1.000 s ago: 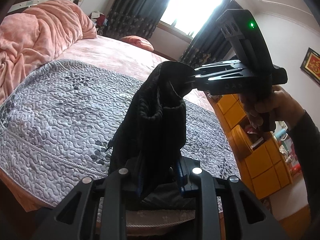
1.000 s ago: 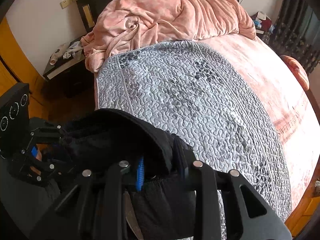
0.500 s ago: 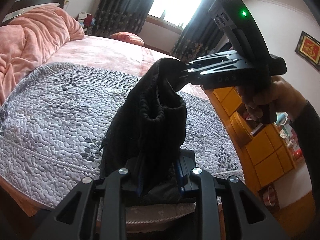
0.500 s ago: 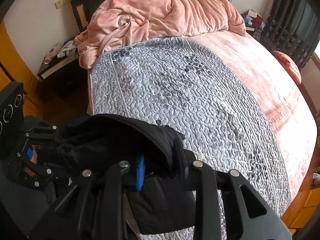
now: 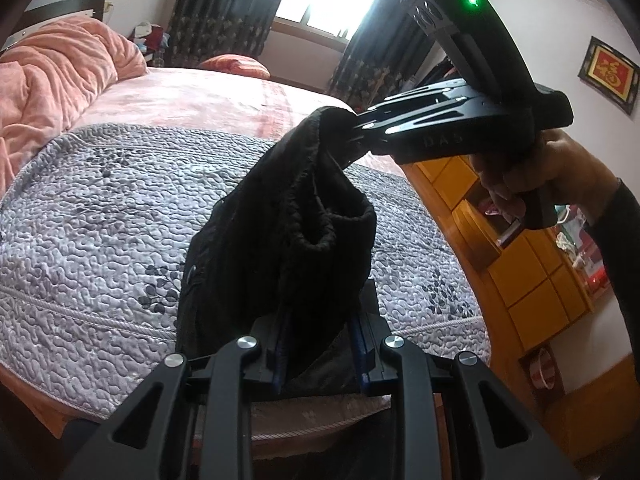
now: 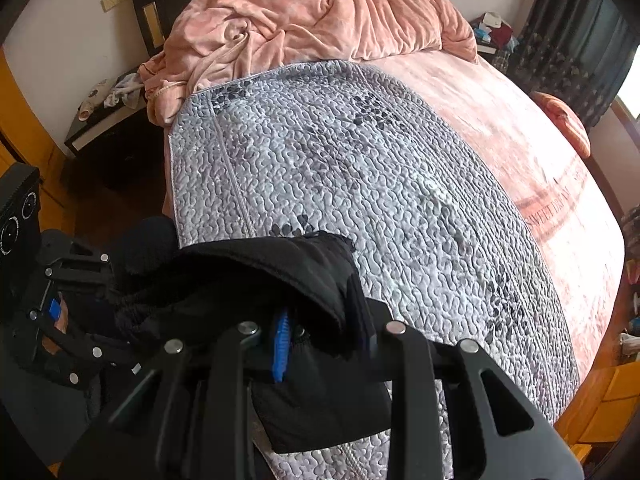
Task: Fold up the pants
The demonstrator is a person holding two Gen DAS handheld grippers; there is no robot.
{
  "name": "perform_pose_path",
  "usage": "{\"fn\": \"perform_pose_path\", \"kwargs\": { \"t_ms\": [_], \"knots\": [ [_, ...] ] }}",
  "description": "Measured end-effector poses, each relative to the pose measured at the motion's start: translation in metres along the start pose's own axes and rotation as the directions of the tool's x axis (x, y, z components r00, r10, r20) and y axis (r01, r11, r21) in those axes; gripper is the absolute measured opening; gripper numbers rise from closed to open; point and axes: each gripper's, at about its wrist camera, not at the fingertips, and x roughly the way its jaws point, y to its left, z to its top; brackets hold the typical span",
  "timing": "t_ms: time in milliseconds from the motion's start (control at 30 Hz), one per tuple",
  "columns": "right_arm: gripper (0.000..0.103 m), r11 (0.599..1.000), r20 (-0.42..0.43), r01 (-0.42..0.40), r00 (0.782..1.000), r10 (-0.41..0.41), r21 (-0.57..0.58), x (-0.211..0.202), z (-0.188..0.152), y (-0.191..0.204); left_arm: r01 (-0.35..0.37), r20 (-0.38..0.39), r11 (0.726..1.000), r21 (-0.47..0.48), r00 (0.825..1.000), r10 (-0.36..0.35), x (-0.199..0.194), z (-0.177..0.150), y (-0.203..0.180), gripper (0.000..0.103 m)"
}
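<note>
Black pants (image 5: 280, 240) hang bunched in the air between my two grippers, above the near edge of the bed. My left gripper (image 5: 320, 354) is shut on one part of the waistband. My right gripper (image 5: 352, 130) is shut on another part, higher and further away. In the right wrist view the pants (image 6: 248, 276) drape over my right gripper (image 6: 324, 340), and the left gripper (image 6: 72, 308) shows at the lower left. The rest of the pants hangs down out of sight.
A grey quilted cover (image 6: 360, 184) lies over the near half of the bed. A crumpled pink blanket (image 6: 312, 12) is heaped at the headboard. A nightstand (image 6: 100, 120) stands left of the bed. Orange wooden cabinets (image 5: 532, 276) stand beyond the bed's foot.
Both grippers have swung with the pants, the right one moving a little higher and further from the left. Both grips hold unchanged.
</note>
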Motion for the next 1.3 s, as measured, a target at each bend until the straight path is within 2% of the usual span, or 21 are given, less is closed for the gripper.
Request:
{"fn": "perform_pose_path", "kwargs": {
  "t_ms": [700,1300],
  "knots": [
    [0.025,0.996,-0.027,0.047,0.999,-0.045,0.079,0.015,-0.082,-0.033,0.02,-0.123,0.992,0.126,0.992,-0.004,0.065,-0.025,-0.053,0.026],
    [0.024,0.982,-0.049,0.011,0.999,-0.002,0.186,0.068,-0.153,-0.068,0.036,-0.278,0.984,0.177,0.96,0.015,0.149,-0.059,-0.067,0.026]
  ]
}}
